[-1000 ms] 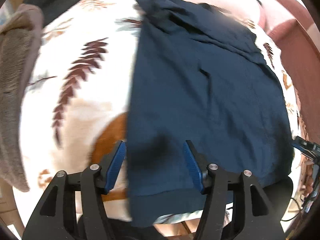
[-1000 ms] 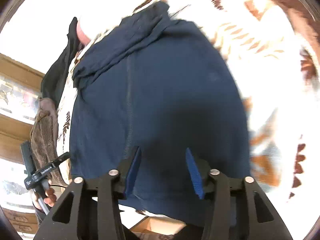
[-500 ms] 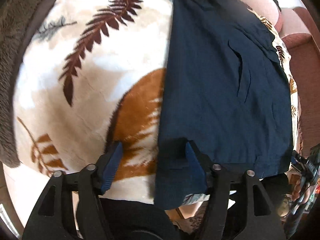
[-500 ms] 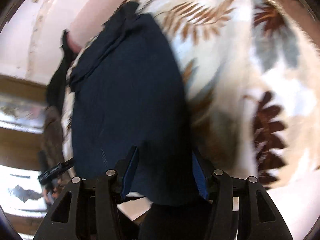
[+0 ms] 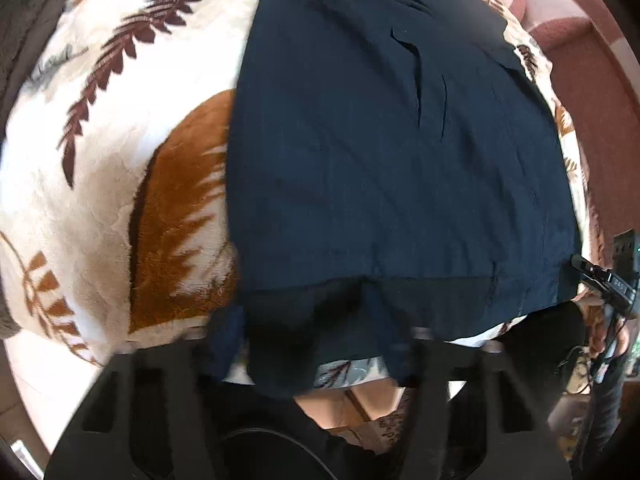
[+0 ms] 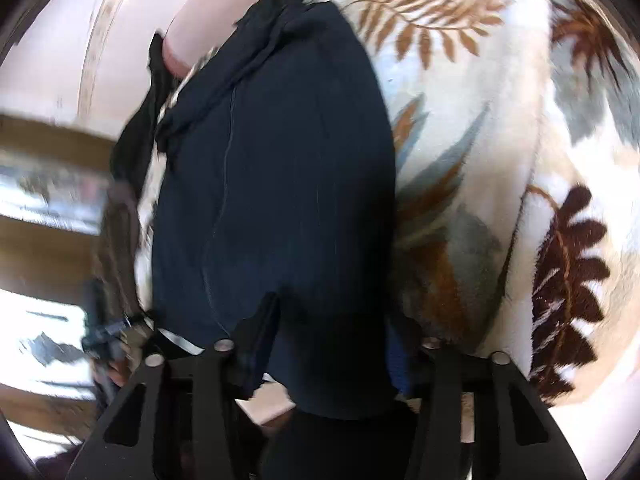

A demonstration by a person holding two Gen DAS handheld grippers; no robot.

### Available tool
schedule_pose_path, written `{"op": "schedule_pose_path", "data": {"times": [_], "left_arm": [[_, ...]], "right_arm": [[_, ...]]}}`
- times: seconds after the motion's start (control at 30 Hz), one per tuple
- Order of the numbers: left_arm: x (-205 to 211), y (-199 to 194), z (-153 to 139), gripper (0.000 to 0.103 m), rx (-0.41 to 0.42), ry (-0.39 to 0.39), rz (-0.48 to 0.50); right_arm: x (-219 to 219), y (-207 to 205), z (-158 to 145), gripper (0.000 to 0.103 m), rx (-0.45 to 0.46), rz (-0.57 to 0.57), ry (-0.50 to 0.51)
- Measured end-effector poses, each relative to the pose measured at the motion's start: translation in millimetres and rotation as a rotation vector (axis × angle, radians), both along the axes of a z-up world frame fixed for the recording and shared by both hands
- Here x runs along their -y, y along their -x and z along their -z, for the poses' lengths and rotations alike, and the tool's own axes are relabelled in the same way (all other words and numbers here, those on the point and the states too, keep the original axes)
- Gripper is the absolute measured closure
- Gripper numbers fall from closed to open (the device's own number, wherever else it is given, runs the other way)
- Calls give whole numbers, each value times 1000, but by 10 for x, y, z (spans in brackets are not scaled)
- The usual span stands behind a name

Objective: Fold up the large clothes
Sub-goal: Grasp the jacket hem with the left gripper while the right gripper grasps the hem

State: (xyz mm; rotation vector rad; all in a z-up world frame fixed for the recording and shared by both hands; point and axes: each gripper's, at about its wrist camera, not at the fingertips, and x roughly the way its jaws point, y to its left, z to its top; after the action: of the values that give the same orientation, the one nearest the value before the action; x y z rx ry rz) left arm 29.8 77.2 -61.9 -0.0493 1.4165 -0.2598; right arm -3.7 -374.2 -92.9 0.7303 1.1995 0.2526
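A large navy garment lies spread flat on a leaf-patterned fleece blanket; it also shows in the right wrist view. My left gripper is open, its jaws set wide on either side of the garment's near-left hem corner, which hangs over the blanket's edge. My right gripper is open, its jaws wide around the near-right hem corner. The fingertips are blurred and partly hidden by dark cloth.
The blanket covers a bed or sofa. A pink cushion and dark cloth lie at the far end. A reddish-brown upholstered side stands at right. The right gripper shows at the left view's edge.
Both grippers have dropped lower and closer to the garment's near hem, moving outward to its two corners. The jaws stay open.
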Motion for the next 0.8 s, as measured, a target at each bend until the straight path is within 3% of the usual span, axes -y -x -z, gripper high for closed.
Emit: {"op": "schedule_pose_path", "data": {"times": [0.03,0.07,0.2,0.3,0.37,0.43,0.5,0.53,0.57,0.8], "left_arm": [[-17,-11,-39,85,-5,22,6],[1,-26,-45,93,-23,58,2],[39,-35,-140,93,4,73,14],[-14,-30,-80,90,-13,78,33],[-34,-48,3,76,-46,85,22],[-54,-52,43,65,-65,132,8],[-21,-67,21,65,-67,141,2],[-8,-70,6,83,-58,132,8],[12,-84,-8,95,-52,129,17],[-31,-160,-374,96,11,277,-21]], "right_arm": [[-49,-6,-11,83,-2,-32,29],[-80,-9,-19,92,1,-52,21],[-95,11,-202,92,66,-67,5],[-75,-18,-120,79,33,-61,-28],[-60,-31,-7,68,-18,-69,-41],[-74,-21,90,68,-37,-76,-72],[-97,-23,87,80,-25,-79,-52],[-102,-16,56,88,-13,-81,-52],[-86,0,16,89,3,-84,-56],[-114,25,-459,92,174,-110,-66]]}}
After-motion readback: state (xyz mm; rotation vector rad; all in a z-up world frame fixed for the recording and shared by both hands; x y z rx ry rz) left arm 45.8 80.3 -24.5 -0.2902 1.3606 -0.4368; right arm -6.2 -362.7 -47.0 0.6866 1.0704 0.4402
